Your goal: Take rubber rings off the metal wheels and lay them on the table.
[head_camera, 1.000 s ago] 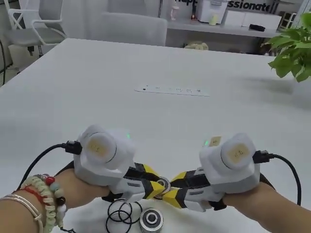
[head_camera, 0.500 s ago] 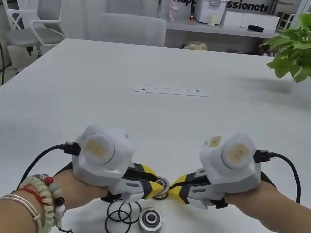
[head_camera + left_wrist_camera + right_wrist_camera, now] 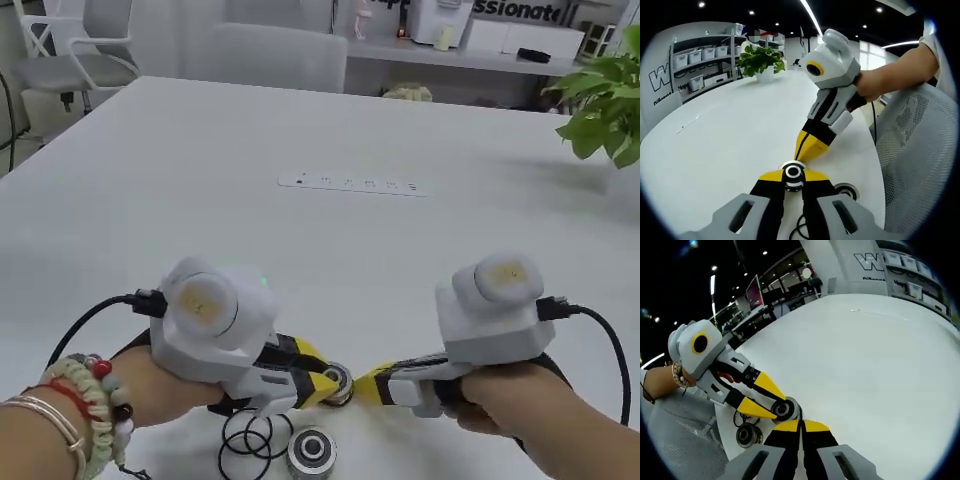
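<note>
White counter (image 3: 350, 250) carries loose rubber rings (image 3: 255, 437) and a second wheel (image 3: 311, 452). Left tongs (image 3: 325, 386) pinch a metal wheel (image 3: 337, 380); right tongs (image 3: 362, 385), pressed together, meet its rim.

A white power strip (image 3: 352, 185) lies at the upper middle of the head view. A leafy green plant (image 3: 605, 100) fills the upper right corner. Grey chairs (image 3: 280, 55) stand along the top, with a shelf (image 3: 450, 55) behind them.
</note>
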`<action>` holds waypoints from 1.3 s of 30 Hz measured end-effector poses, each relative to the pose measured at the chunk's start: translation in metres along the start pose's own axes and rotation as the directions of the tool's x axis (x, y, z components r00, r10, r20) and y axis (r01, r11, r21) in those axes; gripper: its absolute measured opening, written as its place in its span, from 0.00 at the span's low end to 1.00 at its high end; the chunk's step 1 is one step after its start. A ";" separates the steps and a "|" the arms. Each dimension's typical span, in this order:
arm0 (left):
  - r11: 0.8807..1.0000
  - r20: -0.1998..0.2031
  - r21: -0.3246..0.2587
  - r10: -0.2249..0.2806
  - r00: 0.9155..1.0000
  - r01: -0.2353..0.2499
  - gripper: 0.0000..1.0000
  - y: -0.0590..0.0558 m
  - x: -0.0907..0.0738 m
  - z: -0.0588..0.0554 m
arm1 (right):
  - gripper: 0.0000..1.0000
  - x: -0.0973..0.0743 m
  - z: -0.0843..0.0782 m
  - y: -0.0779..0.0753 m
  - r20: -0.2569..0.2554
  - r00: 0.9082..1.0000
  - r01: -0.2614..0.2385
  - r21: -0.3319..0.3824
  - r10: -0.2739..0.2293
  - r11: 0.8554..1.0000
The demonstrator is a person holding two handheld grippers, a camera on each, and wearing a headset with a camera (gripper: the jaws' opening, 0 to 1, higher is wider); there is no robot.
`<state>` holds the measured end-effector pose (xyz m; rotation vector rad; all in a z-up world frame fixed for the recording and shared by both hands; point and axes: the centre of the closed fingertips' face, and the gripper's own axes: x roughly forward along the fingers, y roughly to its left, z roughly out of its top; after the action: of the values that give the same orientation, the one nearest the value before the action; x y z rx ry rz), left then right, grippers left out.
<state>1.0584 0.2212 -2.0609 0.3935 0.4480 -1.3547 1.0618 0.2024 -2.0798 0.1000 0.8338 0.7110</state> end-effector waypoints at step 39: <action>1.000 0.007 0.015 -0.002 1.000 0.002 0.07 0.002 0.001 0.000 | 0.00 -0.004 0.015 0.019 0.054 0.998 -0.042 -0.022 0.043 0.999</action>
<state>1.0611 0.2206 -2.0612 0.4001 0.4325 -1.3618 1.0604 0.2172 -2.0603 0.1182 0.7742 0.7541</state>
